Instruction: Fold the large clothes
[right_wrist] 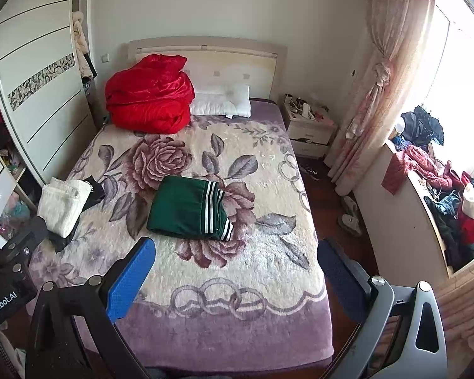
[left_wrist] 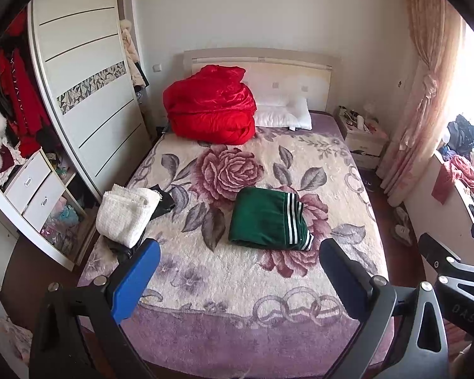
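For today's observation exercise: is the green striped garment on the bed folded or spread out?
Folded. The green striped garment lies as a compact layered rectangle on the bed, its edges stacked at the striped end.

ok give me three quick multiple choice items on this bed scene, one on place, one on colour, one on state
1. Where does the green garment lie?
A. mid-bed on the floral blanket
B. on the nightstand
C. on the floor

2. What colour is the quilt by the headboard?
A. blue
B. red
C. yellow

3. How are both tools?
A. shut on cloth
B. one open, one shut
C. open, empty

Answers:
1 A, it rests over the printed roses.
2 B, a bright red heap beside the white pillow.
3 C, left tool and right tool have jaws spread with nothing between.
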Demonstrator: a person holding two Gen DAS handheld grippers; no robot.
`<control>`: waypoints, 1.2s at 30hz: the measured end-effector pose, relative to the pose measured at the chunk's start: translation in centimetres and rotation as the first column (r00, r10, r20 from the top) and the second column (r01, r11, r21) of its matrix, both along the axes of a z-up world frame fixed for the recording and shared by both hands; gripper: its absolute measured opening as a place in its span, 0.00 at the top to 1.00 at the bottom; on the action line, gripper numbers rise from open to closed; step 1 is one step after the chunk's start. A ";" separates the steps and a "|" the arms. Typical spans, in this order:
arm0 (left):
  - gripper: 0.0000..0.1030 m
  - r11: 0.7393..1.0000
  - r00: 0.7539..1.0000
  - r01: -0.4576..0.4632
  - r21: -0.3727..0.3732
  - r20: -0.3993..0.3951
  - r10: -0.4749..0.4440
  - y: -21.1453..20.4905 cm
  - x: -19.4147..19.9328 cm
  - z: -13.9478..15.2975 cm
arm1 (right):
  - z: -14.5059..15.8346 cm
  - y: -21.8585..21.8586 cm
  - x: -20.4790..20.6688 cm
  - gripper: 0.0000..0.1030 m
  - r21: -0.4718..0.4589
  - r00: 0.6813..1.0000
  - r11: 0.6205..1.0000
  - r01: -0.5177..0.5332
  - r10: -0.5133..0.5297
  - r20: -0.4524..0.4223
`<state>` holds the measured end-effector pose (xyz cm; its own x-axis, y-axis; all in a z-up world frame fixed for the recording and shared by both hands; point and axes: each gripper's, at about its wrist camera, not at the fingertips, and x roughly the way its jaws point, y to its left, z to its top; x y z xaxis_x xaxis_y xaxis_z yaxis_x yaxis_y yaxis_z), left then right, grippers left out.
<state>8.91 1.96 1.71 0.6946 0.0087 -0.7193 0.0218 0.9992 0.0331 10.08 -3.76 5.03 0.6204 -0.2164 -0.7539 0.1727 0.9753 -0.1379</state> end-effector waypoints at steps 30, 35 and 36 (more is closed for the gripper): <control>0.00 1.000 1.000 0.012 0.010 0.027 -0.012 0.8 0.3 1.0 | 1.6 0.6 0.6 0.00 0.018 1.000 1.000 0.003 -0.003 0.016; 0.00 1.000 0.999 0.010 0.010 0.033 -0.010 0.9 0.0 1.0 | 1.8 1.0 0.5 0.00 0.018 1.000 1.000 0.005 -0.005 0.018; 0.00 1.000 0.999 0.009 0.010 0.033 -0.009 0.9 0.0 1.0 | 1.8 1.2 0.4 0.00 0.017 1.000 1.000 0.007 -0.007 0.018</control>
<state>8.94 2.87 2.74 0.7180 0.0092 -0.6960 0.0298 0.9986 0.0439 10.47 -2.61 6.83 0.6328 -0.2082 -0.7458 0.1817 0.9762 -0.1184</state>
